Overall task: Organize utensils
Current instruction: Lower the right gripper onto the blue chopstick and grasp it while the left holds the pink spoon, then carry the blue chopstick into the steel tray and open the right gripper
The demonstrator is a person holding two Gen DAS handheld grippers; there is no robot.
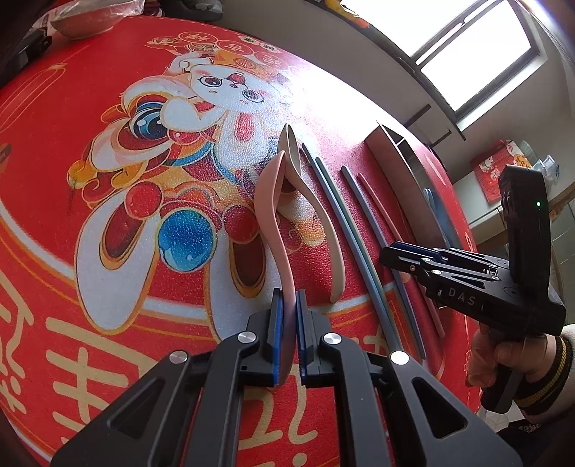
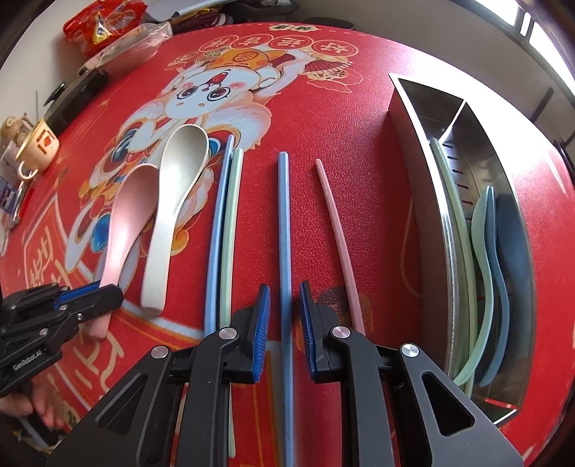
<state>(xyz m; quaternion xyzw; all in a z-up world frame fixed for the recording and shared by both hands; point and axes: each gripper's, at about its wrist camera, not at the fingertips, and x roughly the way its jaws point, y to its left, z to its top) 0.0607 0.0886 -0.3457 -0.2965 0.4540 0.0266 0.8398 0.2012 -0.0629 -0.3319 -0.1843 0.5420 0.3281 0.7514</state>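
Note:
My left gripper (image 1: 289,295) is shut on the handle of a pink spoon (image 1: 267,201), whose bowl rests on the red mat. A cream spoon (image 2: 172,201) lies beside it. My right gripper (image 2: 285,287) points down over a lone blue chopstick (image 2: 284,222). Its jaws straddle the stick with a narrow gap on each side, so the pads are not pressing. A blue chopstick (image 2: 215,230) and a green chopstick (image 2: 233,215) lie together to the left, a pink chopstick (image 2: 337,230) to the right. The steel holder (image 2: 413,143) at far right holds a green chopstick, a green spoon and blue spoons.
A mug (image 2: 37,143), a black device (image 2: 75,93) and a red snack bag (image 2: 104,21) sit along the mat's far left edge. A bowl (image 1: 86,21) stands at the back. A person's hands grip both tool handles at the near edge.

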